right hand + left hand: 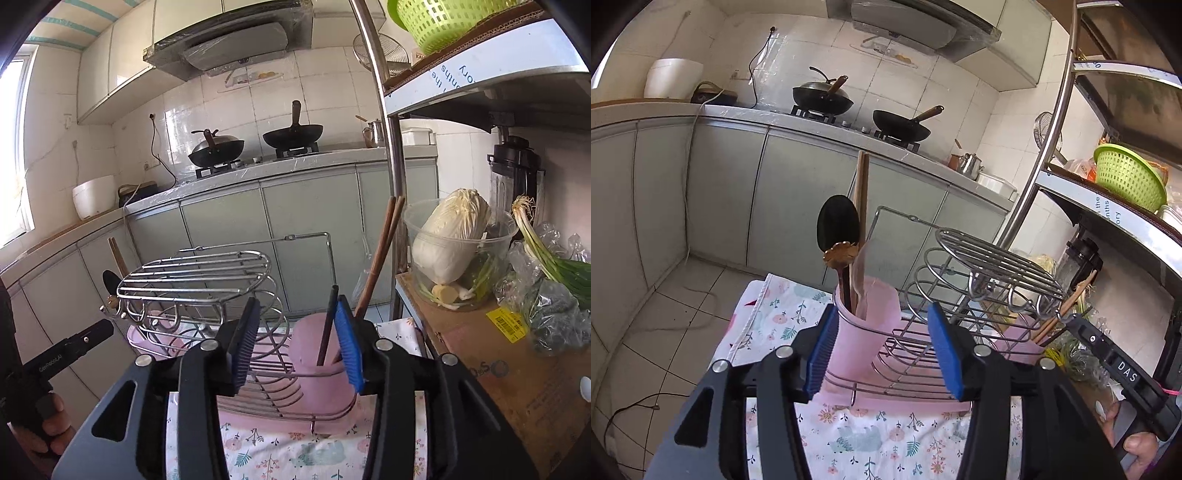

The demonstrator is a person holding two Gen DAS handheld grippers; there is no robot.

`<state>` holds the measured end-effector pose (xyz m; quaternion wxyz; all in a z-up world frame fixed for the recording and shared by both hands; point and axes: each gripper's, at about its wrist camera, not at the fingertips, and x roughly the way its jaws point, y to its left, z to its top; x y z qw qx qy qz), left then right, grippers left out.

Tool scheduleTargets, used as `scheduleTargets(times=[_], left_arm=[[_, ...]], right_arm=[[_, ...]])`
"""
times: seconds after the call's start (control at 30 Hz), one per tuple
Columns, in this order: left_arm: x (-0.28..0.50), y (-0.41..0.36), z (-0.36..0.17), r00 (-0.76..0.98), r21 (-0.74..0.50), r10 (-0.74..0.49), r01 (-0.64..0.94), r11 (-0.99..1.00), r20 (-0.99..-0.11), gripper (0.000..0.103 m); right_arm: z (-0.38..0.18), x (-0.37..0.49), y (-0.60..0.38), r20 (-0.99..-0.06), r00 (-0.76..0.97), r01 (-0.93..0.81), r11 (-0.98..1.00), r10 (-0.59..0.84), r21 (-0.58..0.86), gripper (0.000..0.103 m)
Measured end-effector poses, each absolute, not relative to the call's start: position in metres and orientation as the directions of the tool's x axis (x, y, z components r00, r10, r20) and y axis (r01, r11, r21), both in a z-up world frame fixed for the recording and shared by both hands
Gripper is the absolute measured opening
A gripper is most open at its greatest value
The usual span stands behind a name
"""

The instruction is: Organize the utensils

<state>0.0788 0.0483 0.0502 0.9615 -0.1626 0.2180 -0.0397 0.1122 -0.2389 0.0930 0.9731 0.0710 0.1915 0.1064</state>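
A wire dish rack stands on a pink tray over a floral cloth. At its left end a pink cup holds a black spoon, a flower-ended spoon and wooden chopsticks. My left gripper is open and empty, just in front of that cup. In the right wrist view a second pink cup holds brown chopsticks and a dark stick. My right gripper is open and empty; its right pad is next to the dark stick.
A metal shelf pole rises right of the rack. The shelf holds a bowl with cabbage, green onions, a blender and a green basket. Across the floor, a counter carries two woks.
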Motion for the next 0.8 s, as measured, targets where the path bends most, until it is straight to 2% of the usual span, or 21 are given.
scheduleTargets(times=[0.17, 0.4, 0.8], left_arm=[[0.063, 0.038, 0.057, 0.892, -0.307, -0.161, 0.026, 0.951, -0.423, 0.056], [0.049, 0.022, 0.052, 0.850, -0.290, -0.200, 0.059, 0.955, -0.488, 0.056], [0.030, -0.011, 0.052, 0.825, -0.186, -0.199, 0.116, 0.976, -0.529, 0.054]], right_arm=[[0.083, 0.097, -0.234, -0.391, 0.888, -0.185, 0.966, 0.243, 0.181, 0.046], [0.071, 0.076, -0.227, -0.431, 0.865, -0.206, 0.965, 0.258, 0.164, 0.059], [0.061, 0.050, -0.212, -0.466, 0.847, -0.222, 0.966, 0.257, 0.131, 0.063]])
